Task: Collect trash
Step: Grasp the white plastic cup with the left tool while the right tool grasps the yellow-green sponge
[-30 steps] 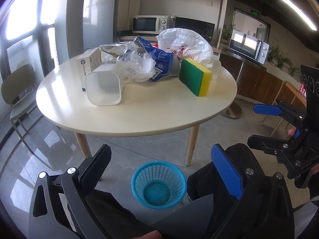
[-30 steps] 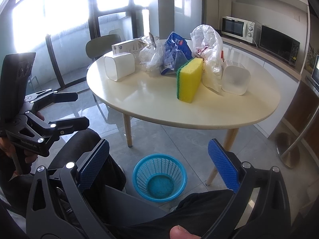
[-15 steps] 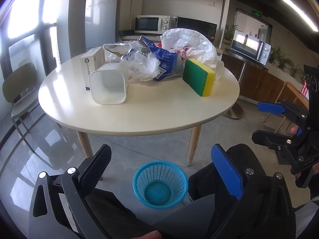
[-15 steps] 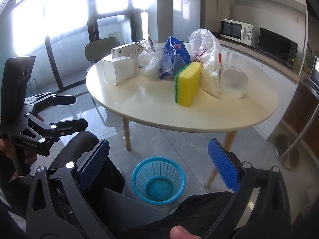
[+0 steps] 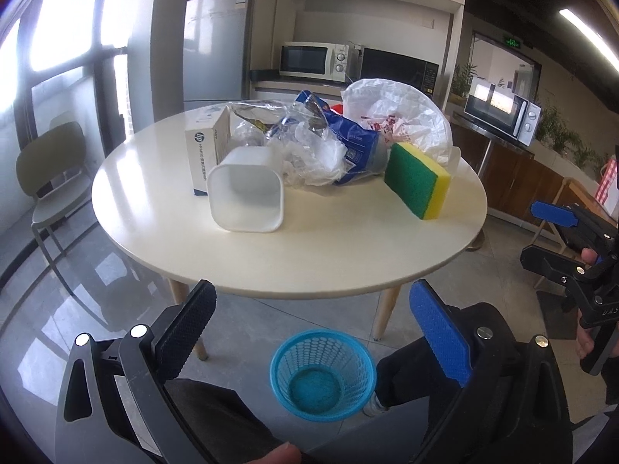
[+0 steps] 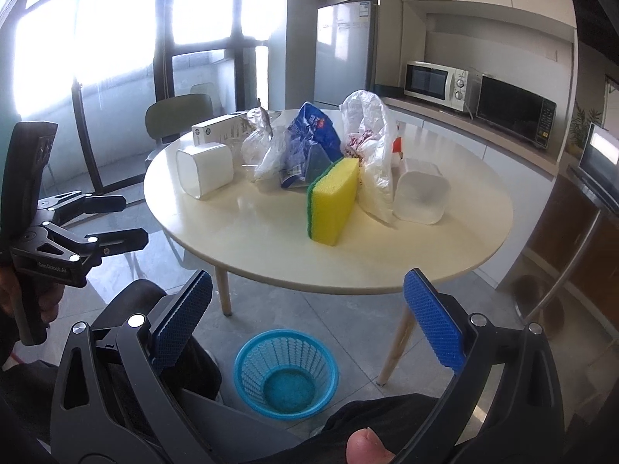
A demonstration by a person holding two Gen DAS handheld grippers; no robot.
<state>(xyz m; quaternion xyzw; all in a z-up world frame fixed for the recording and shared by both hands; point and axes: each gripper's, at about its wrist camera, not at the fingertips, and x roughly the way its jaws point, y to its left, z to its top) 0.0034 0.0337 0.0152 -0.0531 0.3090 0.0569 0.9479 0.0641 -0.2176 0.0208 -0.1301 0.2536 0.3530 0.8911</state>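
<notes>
A round cream table (image 5: 329,255) (image 6: 387,255) holds a pile of trash: clear crumpled plastic (image 5: 309,154) (image 6: 263,147), a blue snack bag (image 5: 356,135) (image 6: 309,131) and a white plastic bag (image 5: 398,108) (image 6: 367,135). A blue mesh basket (image 5: 323,375) (image 6: 286,375) stands on the floor in front of the table. My left gripper (image 5: 313,332) (image 6: 116,220) is open and empty, low before the table. My right gripper (image 6: 309,321) (image 5: 541,232) is open and empty too.
On the table also lie a white square tub (image 5: 245,193) (image 6: 205,168), a white box (image 5: 209,150), a green and yellow sponge (image 5: 418,181) (image 6: 332,201) and a second white tub (image 6: 421,193). A chair (image 5: 46,178) stands at the left. Microwaves sit on the counter behind.
Both grippers have tilted up a little and stayed open; the table sits lower in both views. Nothing on the table has moved.
</notes>
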